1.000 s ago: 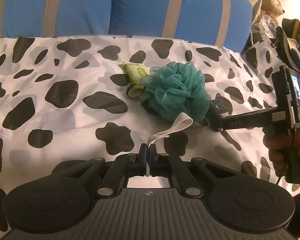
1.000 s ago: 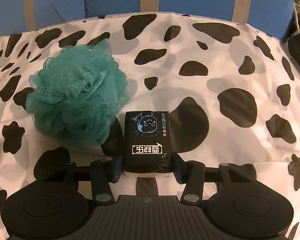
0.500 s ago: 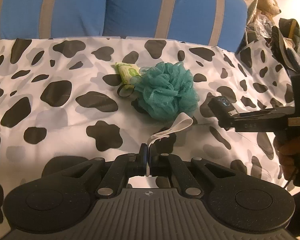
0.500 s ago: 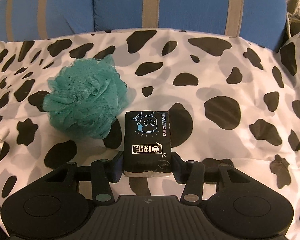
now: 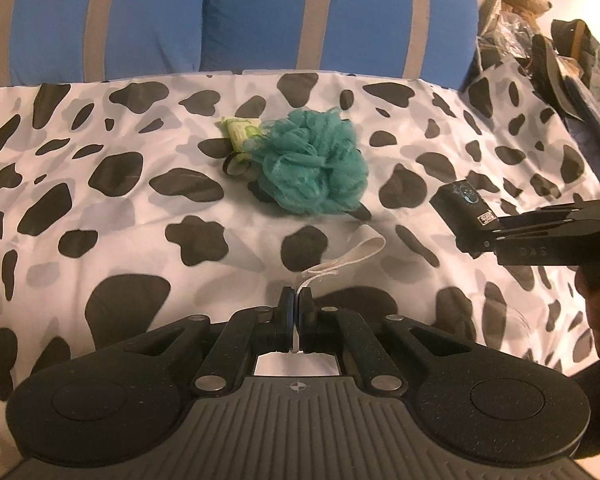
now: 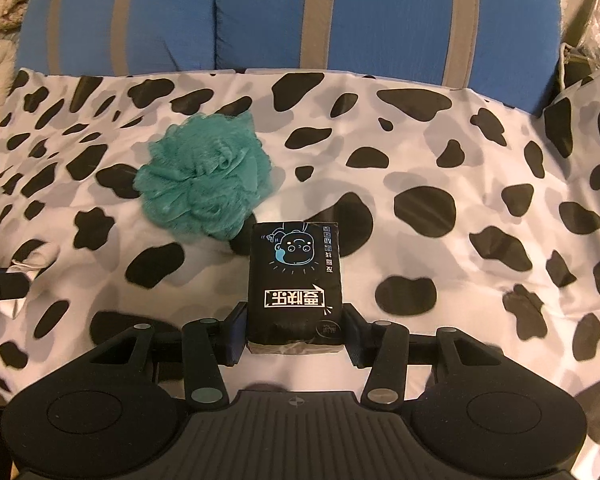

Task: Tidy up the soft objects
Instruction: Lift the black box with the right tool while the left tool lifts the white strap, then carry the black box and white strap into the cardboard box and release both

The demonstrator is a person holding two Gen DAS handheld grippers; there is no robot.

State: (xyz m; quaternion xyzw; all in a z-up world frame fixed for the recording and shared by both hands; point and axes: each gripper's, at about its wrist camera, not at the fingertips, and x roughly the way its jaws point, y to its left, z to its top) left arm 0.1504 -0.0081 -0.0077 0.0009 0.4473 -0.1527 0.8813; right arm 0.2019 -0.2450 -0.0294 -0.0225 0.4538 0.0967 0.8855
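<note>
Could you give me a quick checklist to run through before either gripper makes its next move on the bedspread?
1. Right gripper holds the black tissue pack squarely: ok.
2. Left gripper is pinched on the white strap: ok.
3. Strap still joined to the teal bath puff: cannot tell.
4. Green packet lies clear of the puff: not ok, they touch.
5. Free bedspread right of the puff for the pack: ok.
6. Grippers apart from each other: ok.
</note>
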